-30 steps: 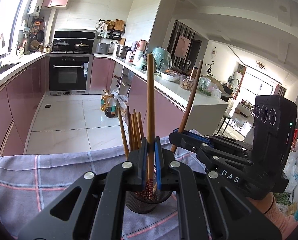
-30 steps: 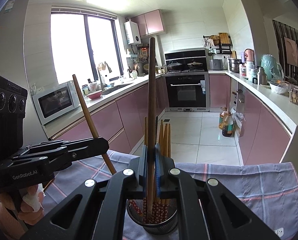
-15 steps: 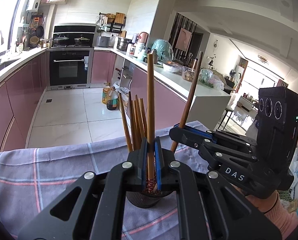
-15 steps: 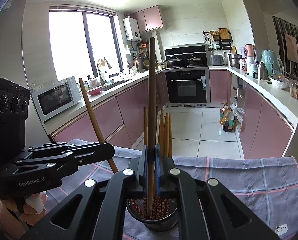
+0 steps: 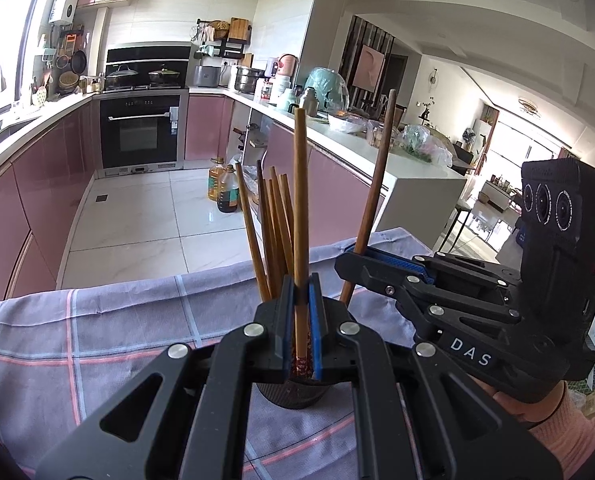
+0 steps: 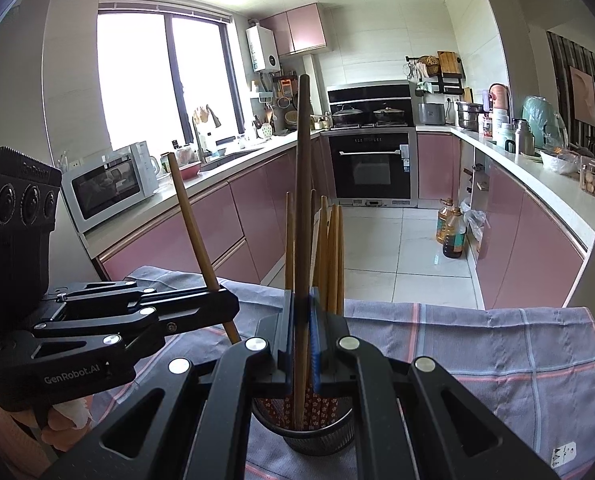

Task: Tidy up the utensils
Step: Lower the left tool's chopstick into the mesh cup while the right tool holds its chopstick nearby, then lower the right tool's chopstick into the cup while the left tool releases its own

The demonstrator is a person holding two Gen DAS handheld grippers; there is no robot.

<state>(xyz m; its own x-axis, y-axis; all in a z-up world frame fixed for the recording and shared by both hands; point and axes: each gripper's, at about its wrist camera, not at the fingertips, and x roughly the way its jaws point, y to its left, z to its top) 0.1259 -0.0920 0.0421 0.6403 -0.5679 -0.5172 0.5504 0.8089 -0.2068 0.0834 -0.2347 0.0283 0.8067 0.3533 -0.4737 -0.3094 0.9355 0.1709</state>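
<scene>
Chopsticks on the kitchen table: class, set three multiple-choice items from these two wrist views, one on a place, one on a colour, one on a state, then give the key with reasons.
1. Where does the mesh holder stand?
A. on the checked cloth
B. on the floor
C. in the sink

2. What colour are the lower cabinet fronts?
A. white
B. pink
C. green

3. What is the left gripper doing?
A. open, empty
B. open above a spoon
C. shut on a chopstick

Key: A, the holder sits on the cloth-covered table. B, the cabinet doors along both counters are pink. C, its blue pads press the chopstick; the right gripper likewise clamps its chopstick.
</scene>
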